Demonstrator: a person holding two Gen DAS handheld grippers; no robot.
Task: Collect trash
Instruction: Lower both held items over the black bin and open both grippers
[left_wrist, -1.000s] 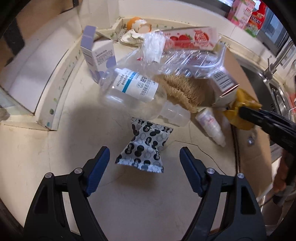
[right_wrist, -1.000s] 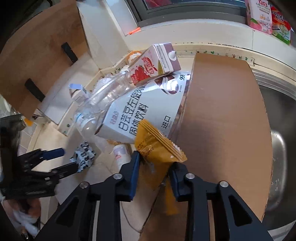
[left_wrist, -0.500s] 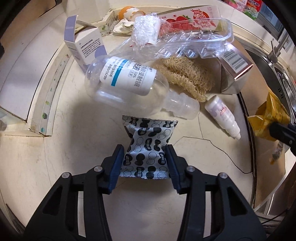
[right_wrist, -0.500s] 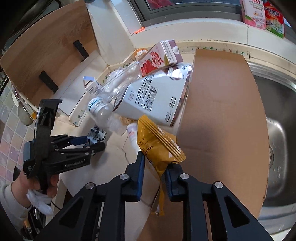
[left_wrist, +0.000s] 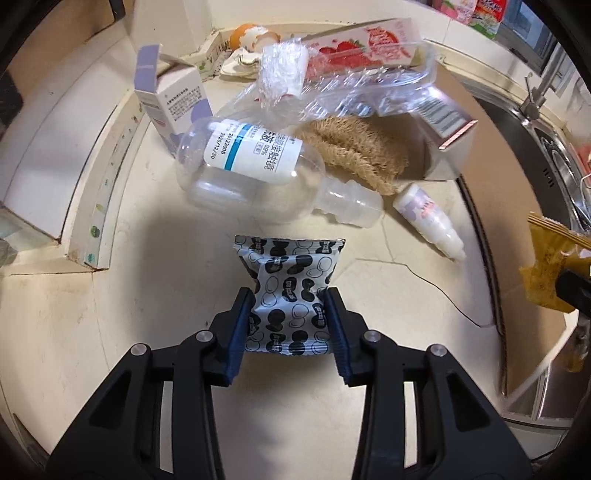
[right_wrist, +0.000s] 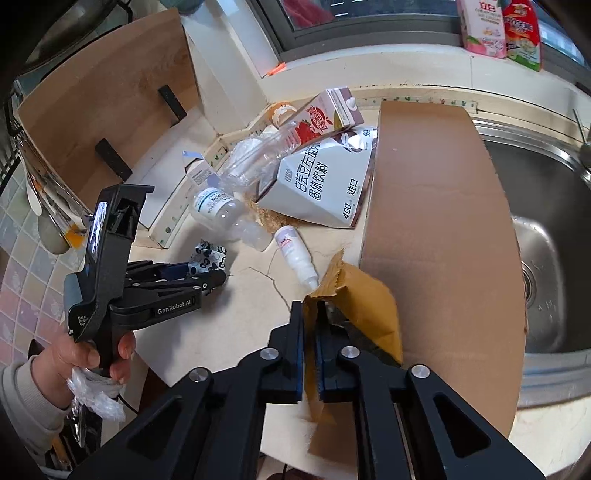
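Observation:
My left gripper is shut on a black-and-white spotted snack wrapper, held just above the cream countertop; the wrapper also shows in the right wrist view. My right gripper is shut on a crumpled yellow-brown wrapper, lifted over the counter edge; that wrapper shows at the right edge of the left wrist view. The trash pile beyond holds a clear saline bottle, a small white dropper bottle and a strawberry milk carton.
A large brown cardboard sheet lies over the counter beside the steel sink. A white drink carton, a purple-white box, clear plastic packaging, a fibrous scrubber and eggshells lie in the pile.
My left gripper closed on the spotted wrapper and lifted it slightly. My right gripper pulled back and up from the pile with the yellow-brown wrapper.

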